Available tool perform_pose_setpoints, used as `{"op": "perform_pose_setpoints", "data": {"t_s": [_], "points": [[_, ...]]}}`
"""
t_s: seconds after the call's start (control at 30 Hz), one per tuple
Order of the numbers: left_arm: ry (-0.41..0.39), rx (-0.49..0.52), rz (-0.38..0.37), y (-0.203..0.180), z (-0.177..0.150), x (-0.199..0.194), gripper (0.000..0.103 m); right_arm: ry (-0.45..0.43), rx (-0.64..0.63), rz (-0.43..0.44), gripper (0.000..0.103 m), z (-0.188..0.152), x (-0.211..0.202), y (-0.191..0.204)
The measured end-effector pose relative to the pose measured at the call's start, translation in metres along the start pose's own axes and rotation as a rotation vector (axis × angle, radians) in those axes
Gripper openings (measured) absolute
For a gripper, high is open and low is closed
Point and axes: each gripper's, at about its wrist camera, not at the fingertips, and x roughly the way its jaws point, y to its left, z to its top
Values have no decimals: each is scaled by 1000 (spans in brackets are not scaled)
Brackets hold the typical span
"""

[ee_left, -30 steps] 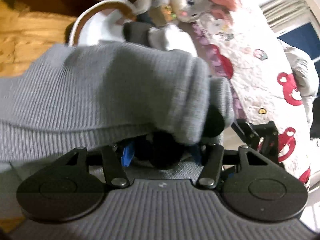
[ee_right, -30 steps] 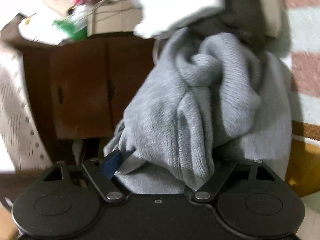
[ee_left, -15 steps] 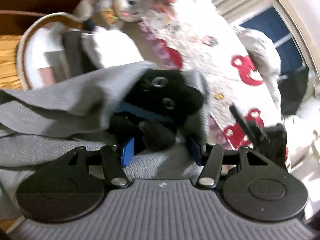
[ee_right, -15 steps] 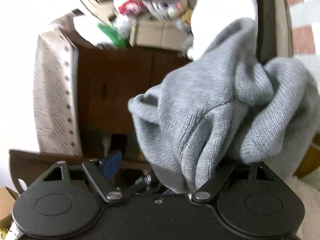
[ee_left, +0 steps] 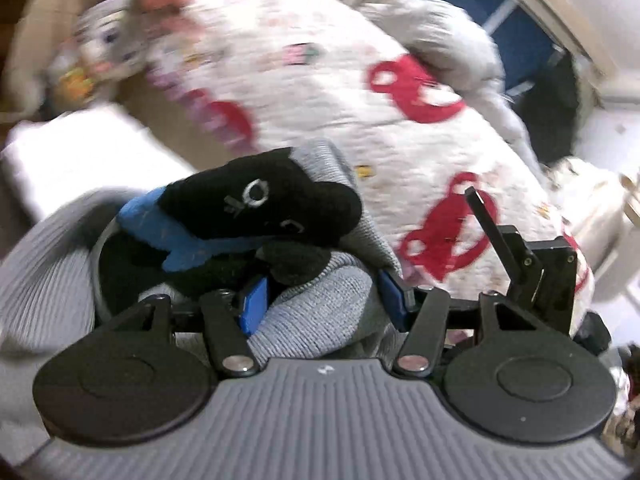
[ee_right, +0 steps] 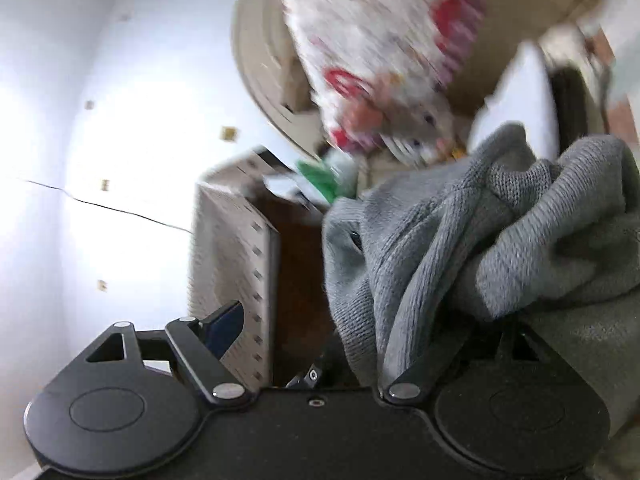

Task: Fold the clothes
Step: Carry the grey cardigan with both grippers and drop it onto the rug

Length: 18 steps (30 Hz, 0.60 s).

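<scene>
A grey knit sweater (ee_left: pixel 320 320) is bunched in the left wrist view, with a black and blue knitted patch (ee_left: pixel 260 208) turned up on top of it. My left gripper (ee_left: pixel 322 300) is shut on a thick fold of the sweater, and both blue pads (ee_left: pixel 254 304) press into the knit. In the right wrist view the same grey sweater (ee_right: pixel 480 240) hangs in heavy folds over the right finger and hides it. My right gripper (ee_right: pixel 352 320) stands wide open; its left pad (ee_right: pixel 224 328) is bare and apart from the cloth.
A white quilt with red bear prints (ee_left: pixel 400 120) fills the space behind, with a grey plush toy (ee_left: pixel 108 40) and a white folded cloth (ee_left: pixel 80 152) at its left. A window (ee_left: pixel 500 12) is at top right. A brown cabinet (ee_right: pixel 296 272) stands against a white wall (ee_right: pixel 100 120).
Both grippers have risen with the sweater. The views swung from the floor and cabinet up to the quilt and wall. The cloth slid back and uncovered the black and blue patch.
</scene>
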Motion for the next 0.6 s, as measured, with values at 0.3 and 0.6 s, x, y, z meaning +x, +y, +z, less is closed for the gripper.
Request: {"op": "perform_pose_setpoints", "data": {"t_s": [0.3, 0.6], "points": [[80, 309, -48, -69, -50, 123, 81, -418, -394, -357, 88, 38, -180, 58], [392, 411, 230, 34, -196, 176, 79, -476, -406, -1187, 87, -28, -265, -24]]}}
